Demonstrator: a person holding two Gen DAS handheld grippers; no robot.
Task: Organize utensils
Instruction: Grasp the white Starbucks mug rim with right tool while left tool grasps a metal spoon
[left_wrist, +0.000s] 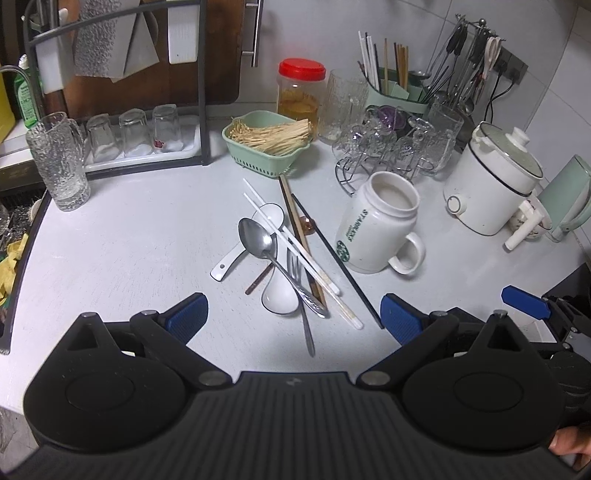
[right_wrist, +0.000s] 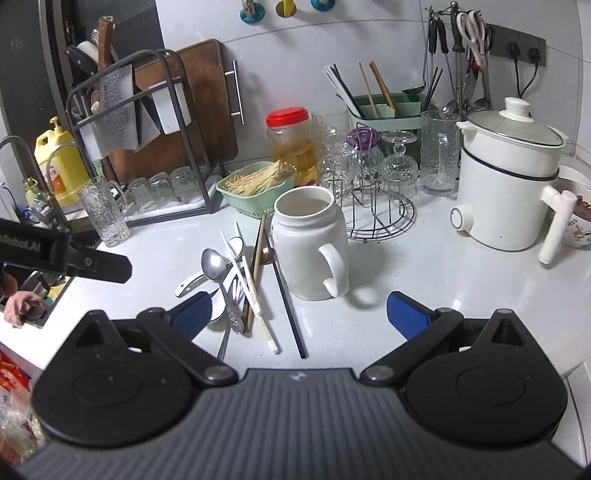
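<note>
1. Left gripper (left_wrist: 291, 317) spread wide, holding nothing; right gripper (right_wrist: 299, 314) likewise released and empty.
2. Utensil pile (left_wrist: 288, 266) lying straight ahead of the left fingertips, crossed on the counter (left_wrist: 129, 240); white mug (left_wrist: 380, 229) ahead and to the right.
3. Probably best to take the topmost piece first, the steel spoon (left_wrist: 258, 236).
4. Worth pinching its handle clear of the chopsticks, lifting slowly to avoid dragging neighbours.

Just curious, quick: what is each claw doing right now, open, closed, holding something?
Left claw: open, holding nothing, above the utensil pile.
Right claw: open, holding nothing, near the white mug.
</note>
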